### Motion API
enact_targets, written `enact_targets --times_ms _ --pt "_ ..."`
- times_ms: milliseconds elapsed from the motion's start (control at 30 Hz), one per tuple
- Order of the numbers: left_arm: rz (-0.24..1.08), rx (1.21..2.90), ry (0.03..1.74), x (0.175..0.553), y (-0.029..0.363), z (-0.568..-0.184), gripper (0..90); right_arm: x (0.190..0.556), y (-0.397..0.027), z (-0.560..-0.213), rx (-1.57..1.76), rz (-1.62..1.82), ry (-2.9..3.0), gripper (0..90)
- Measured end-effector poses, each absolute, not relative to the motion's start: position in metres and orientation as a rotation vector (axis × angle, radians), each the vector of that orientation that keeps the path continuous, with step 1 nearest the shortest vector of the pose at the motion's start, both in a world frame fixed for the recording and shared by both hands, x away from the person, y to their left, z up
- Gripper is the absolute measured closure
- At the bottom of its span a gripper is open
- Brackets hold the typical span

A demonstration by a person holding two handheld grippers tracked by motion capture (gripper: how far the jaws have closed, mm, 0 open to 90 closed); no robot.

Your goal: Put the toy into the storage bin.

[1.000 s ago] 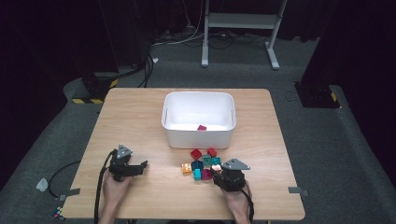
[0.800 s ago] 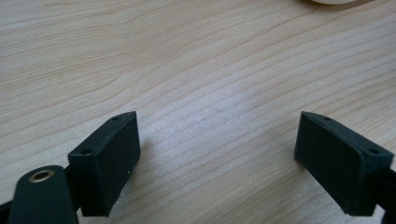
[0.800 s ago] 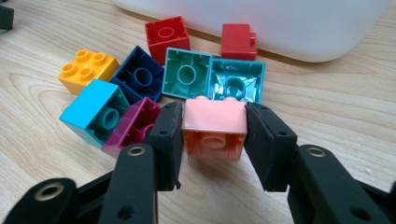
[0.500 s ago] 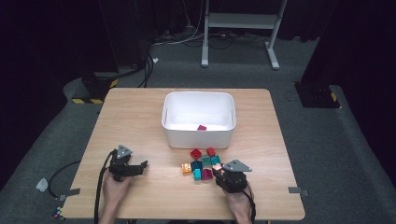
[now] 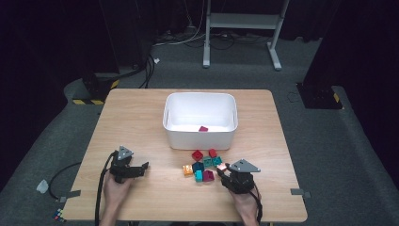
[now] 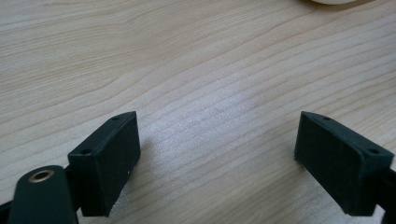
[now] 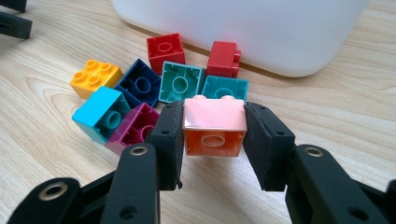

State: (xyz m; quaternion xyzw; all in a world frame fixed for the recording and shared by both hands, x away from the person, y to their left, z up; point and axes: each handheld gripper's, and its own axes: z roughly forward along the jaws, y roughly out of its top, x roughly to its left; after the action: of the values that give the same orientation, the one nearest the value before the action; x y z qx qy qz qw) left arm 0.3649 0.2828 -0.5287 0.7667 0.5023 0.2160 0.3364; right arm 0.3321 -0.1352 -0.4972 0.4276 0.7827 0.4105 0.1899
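A pale pink plastic building brick [image 7: 215, 126] is pinched between the jaws of the right gripper [image 7: 214, 135], which have just been closing on it; its studs point up, its long axis spanning the jaws, just above the wooden worktop [image 7: 355, 116] beside the coloured brick cluster [image 7: 154, 88]; the left gripper [image 6: 219, 154] jaws are spread.

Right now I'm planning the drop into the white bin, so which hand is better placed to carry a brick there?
The right. Its gripper already has its fingers pressed on the pink brick, just short of the white bin. The left gripper is open over bare table, away from the bricks.
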Motion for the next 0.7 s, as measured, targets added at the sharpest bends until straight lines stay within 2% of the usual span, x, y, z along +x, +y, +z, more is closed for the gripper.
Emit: enact_targets --times_ms 700 --pt "0.563 1.994 1.312 0.365 0.283 -0.529 14.3 0.343 -0.155 -0.469 1.164 1.195 2.221 59.4"
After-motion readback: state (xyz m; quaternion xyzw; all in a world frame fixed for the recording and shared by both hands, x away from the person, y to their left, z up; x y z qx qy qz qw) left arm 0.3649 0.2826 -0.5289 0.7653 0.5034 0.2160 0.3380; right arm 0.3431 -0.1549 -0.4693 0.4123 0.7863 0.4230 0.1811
